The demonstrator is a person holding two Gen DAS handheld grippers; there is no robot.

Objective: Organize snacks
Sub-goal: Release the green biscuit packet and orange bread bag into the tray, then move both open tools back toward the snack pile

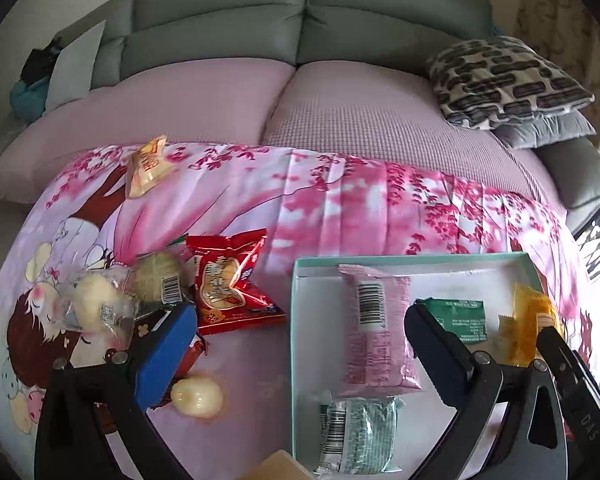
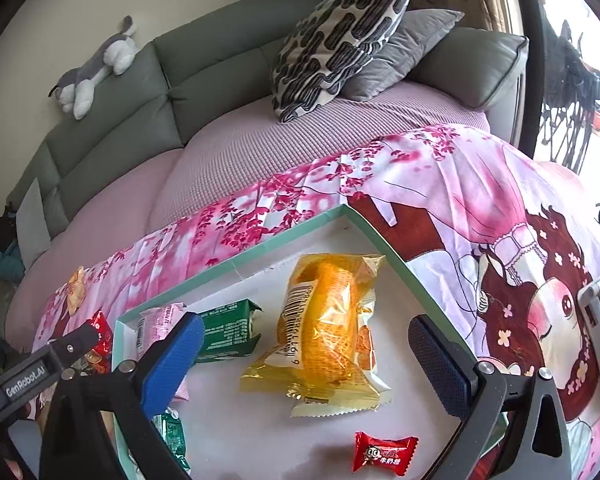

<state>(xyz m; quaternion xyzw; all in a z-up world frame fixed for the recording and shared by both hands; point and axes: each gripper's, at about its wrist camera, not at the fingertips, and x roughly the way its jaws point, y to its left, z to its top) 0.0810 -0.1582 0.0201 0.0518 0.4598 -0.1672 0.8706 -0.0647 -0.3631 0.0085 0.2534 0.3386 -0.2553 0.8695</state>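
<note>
Both grippers are spread wide with nothing pinched: the right gripper (image 2: 306,354) hangs over the shallow mint-rimmed cardboard tray (image 2: 236,258), a crinkly clear-yellow cake wrapper (image 2: 320,332) lying loose between its fingers and a small red foil candy (image 2: 382,452) just below them. The left gripper (image 1: 296,344) straddles the tray's left wall, with a matte pink pouch (image 1: 374,324) inside its span. A glossy red packet (image 1: 228,280) sits on the silky floral cloth (image 1: 340,204) just past its blue-padded finger (image 1: 164,356).
</note>
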